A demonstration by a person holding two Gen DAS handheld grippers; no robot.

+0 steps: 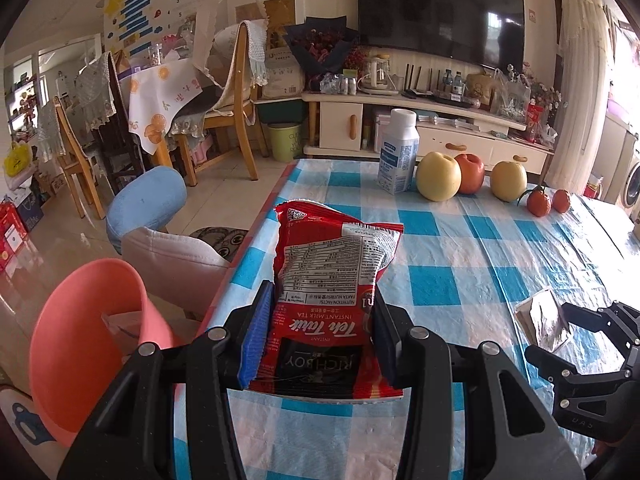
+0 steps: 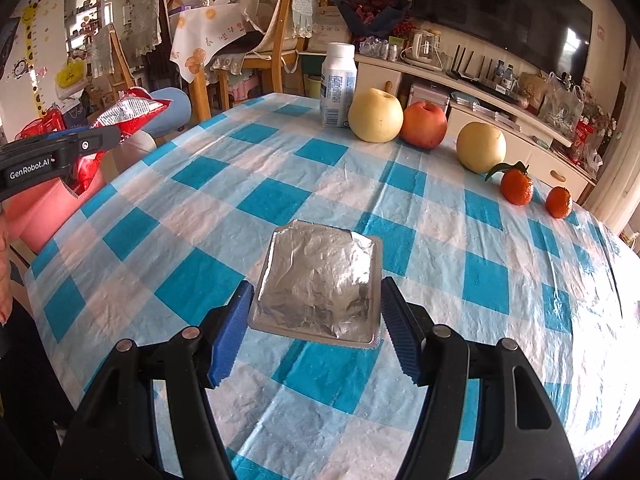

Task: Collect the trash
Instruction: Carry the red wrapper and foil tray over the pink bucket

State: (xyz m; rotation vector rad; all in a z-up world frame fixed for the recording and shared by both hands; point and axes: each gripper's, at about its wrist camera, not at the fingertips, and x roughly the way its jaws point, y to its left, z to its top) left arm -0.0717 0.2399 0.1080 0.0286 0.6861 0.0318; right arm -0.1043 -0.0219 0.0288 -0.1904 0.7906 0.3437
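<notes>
Red "Teh Tarik" milk-tea packet

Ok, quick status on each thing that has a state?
Left claw: shut on the red tea packet, lifted.
Right claw: around the foil packet, apparently gripping it.
White bottle: upright, capped.
Pink bin: open, beside the table.
</notes>
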